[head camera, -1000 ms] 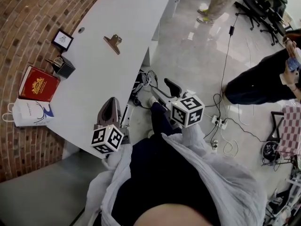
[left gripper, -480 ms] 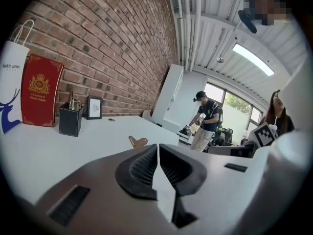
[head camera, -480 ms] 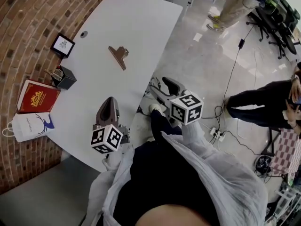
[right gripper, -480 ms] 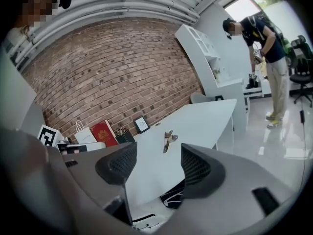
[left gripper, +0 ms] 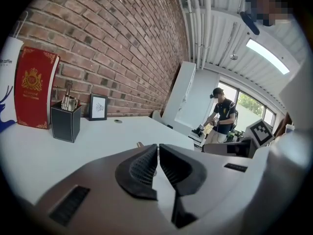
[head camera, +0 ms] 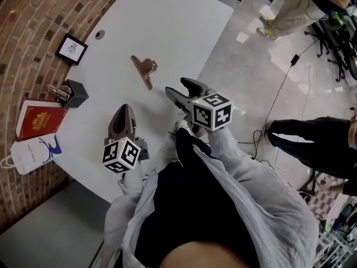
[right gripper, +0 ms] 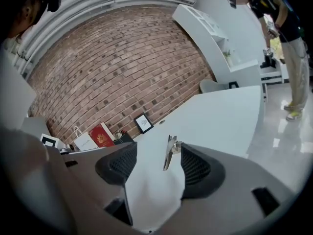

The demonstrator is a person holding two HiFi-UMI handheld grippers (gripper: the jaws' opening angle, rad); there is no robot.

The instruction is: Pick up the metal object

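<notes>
The metal object is a bronze-coloured clip (head camera: 144,70) that lies flat on the white table (head camera: 167,21). In the right gripper view the clip (right gripper: 170,152) shows a short way ahead, between the lines of the two jaws. My right gripper (head camera: 178,88) (right gripper: 156,161) is open and empty, low over the table's near edge, just right of the clip. My left gripper (head camera: 123,111) (left gripper: 157,150) is shut on nothing and hovers over the table nearer me, left of the clip. A sliver of the clip (left gripper: 140,144) peeks past its jaws.
Along the brick wall stand a framed picture (head camera: 71,49), a black pen holder (head camera: 75,94), a red book (head camera: 35,121) and a white paper bag (head camera: 30,152). One person (head camera: 290,13) stands on the floor at the far right, another (head camera: 318,147) is closer.
My right gripper has moved from over the floor to over the table edge, close to the clip, still open. The left gripper has hardly moved.
</notes>
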